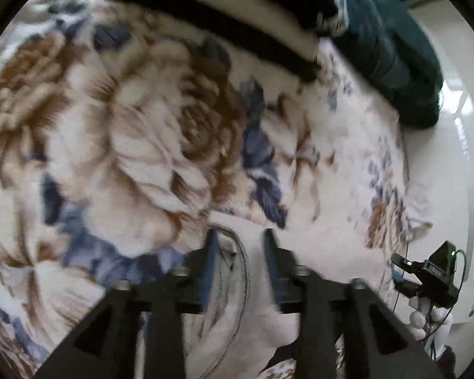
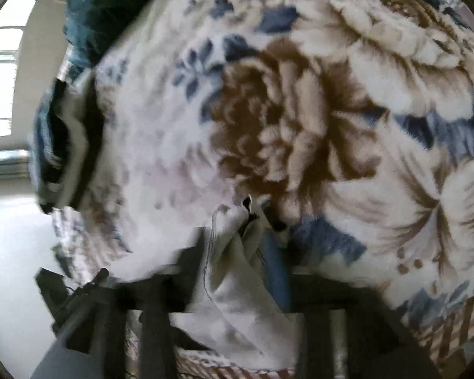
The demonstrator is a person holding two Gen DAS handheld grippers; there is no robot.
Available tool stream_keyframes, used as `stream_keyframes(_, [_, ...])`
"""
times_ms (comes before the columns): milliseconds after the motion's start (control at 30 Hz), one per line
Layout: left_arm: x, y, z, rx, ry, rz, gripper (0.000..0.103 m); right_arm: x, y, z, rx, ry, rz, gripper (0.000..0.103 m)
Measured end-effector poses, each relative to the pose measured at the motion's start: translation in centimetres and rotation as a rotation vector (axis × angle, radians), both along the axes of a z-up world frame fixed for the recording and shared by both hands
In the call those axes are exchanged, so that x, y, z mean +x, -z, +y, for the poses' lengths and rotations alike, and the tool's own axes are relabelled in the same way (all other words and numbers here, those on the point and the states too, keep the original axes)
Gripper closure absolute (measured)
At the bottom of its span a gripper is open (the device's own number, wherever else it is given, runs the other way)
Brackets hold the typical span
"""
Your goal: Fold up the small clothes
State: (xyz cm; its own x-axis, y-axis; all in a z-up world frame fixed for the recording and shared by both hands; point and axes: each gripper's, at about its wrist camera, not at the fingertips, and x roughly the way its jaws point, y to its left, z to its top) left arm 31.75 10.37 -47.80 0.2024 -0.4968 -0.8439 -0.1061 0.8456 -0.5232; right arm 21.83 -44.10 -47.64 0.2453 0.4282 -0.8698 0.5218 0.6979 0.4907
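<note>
A small white garment [image 1: 249, 287] with a thin dark seam line lies bunched between the fingers of my left gripper [image 1: 240, 237], which is shut on it above a floral blanket [image 1: 136, 132]. In the right wrist view the same white garment [image 2: 233, 271] is pinched between the fingers of my right gripper [image 2: 237, 237], hanging in folds below them. The right gripper [image 1: 426, 271] with its gloved hand also shows at the lower right of the left wrist view. Both views are motion-blurred.
A folded stack of dark and white clothes [image 1: 237, 22] lies at the far end of the blanket, next to a dark teal quilt [image 1: 391, 41]. The stack also shows in the right wrist view [image 2: 69, 145]. White floor [image 2: 12, 252] lies beyond the bed edge.
</note>
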Motion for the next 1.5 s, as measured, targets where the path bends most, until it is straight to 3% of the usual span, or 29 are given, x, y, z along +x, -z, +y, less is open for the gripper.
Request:
stream_keyframes(33, [-0.1, 0.2, 0.4, -0.026, -0.007, -0.006, 0.036, -0.2, -0.2, -0.3, 0.011, -0.007, -0.023, 0.033])
stream_keyframes(67, [-0.1, 0.9, 0.8, -0.061, -0.016, 0.001, 0.031, -0.3, 0.1, -0.5, 0.026, -0.035, -0.024, 0.03])
stream_keyframes(133, [0.1, 3.4, 0.8, -0.159, -0.013, 0.059, 0.031, -0.2, 1.7, -0.2, 0.096, -0.082, -0.007, 0.03])
stream_keyframes(200, [0.3, 6.0, 0.0, -0.203, 0.007, 0.126, 0.031, 0.1, 4.1, 0.7, 0.173, -0.132, 0.026, 0.03])
stream_keyframes(300, [0.4, 5.8, -1.0, -0.183, 0.021, 0.074, 0.034, 0.3, 6.0, 2.2, 0.198, -0.168, -0.003, 0.031])
stream_keyframes(333, [0.3, 5.4, -1.3, -0.183, 0.026, 0.043, 0.056, 0.3, 6.0, 2.2, 0.194, -0.158, -0.037, 0.035])
stream_keyframes(367, [0.2, 5.0, -1.6, -0.171, 0.042, 0.022, 0.082, 0.1, 5.9, 2.3, 0.189, -0.155, -0.059, 0.057])
stream_keyframes(400, [0.1, 4.8, -2.0, -0.168, 0.05, 0.018, 0.082, 0.1, 5.8, 2.5, 0.197, -0.155, -0.077, 0.07])
stream_keyframes(500, [-0.4, 3.1, -2.0, -0.159, 0.046, -0.046, 0.084, -0.1, 4.8, 3.1, 0.169, -0.152, -0.091, 0.077])
stream_keyframes(700, [-0.8, -1.7, -1.6, -0.157, 0.049, -0.13, 0.085, 0.0, 0.7, 4.6, 0.128, -0.143, -0.109, 0.081])
stream_keyframes(1033, [1.7, -14.3, 5.4, -0.125, 0.037, -0.324, 0.085, 3.5, -12.1, 12.2, 0.079, -0.214, -0.274, 0.084])
stream_keyframes(1233, [9.0, -21.6, 10.6, -0.096, 0.025, -0.426, 0.085, 9.2, -18.0, 18.0, 0.085, -0.226, -0.371, 0.084])
stream_keyframes(1300, [12.6, -22.9, 11.6, -0.076, 0.026, -0.45, 0.085, 13.4, -19.3, 20.2, 0.079, -0.236, -0.398, 0.084])
stream_keyframes(1400, [19.0, -23.3, 12.7, -0.036, 0.037, -0.463, 0.085, 19.7, -19.9, 22.5, 0.067, -0.241, -0.424, 0.084])
stream_keyframes(1500, [25.5, -21.5, 13.6, 0.008, 0.033, -0.439, 0.085, 26.9, -19.0, 24.0, 0.049, -0.246, -0.427, 0.084])
